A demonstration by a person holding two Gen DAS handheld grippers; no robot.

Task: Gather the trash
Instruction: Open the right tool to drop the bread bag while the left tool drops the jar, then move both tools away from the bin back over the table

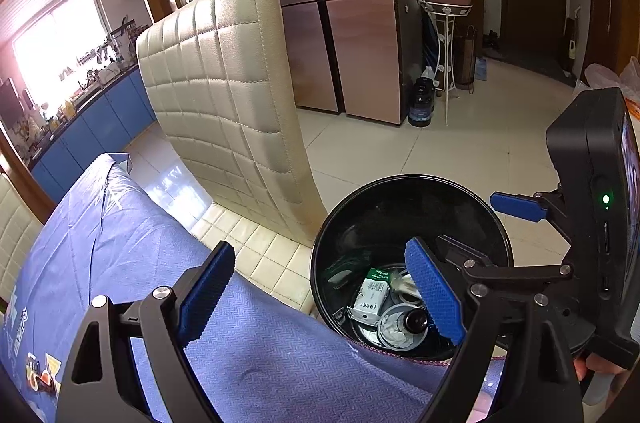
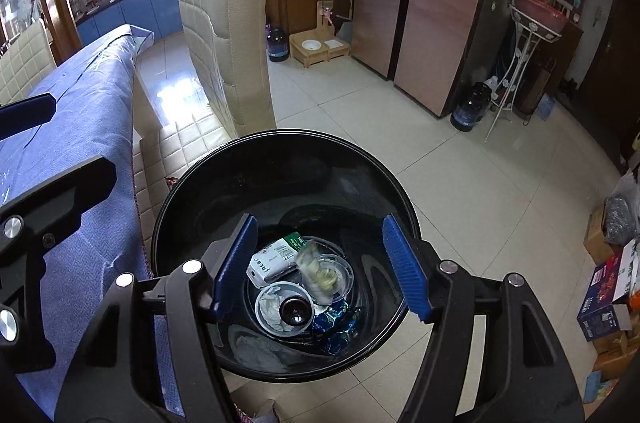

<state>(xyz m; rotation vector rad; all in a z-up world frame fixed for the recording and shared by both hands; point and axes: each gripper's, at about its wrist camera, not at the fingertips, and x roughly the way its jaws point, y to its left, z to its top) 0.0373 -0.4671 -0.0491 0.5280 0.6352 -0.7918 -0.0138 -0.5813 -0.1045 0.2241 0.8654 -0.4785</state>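
A black round trash bin (image 2: pixel 192 191) stands on the floor beside the table; it also shows in the left wrist view (image 1: pixel 360 199). Inside lie a white and green carton (image 2: pixel 272 259), a white cup with a dark bottle (image 2: pixel 294 311), crumpled blue foil (image 2: pixel 336 323) and a clear plastic piece (image 2: pixel 320 275), blurred. My right gripper (image 2: pixel 322 271) is open and empty, right above the bin mouth. My left gripper (image 1: pixel 320 295) is open and empty, over the table edge next to the bin. The right gripper also shows in the left wrist view (image 1: pixel 516 207).
A table under a blue cloth (image 1: pixel 120 243) is on the left. A cream padded chair (image 1: pixel 224 83) stands between table and bin. A copper fridge (image 2: pixel 440 3), a white plant stand (image 2: pixel 520 55), dark jugs (image 2: pixel 468 111) and cardboard boxes (image 2: pixel 608 295) line the tiled floor.
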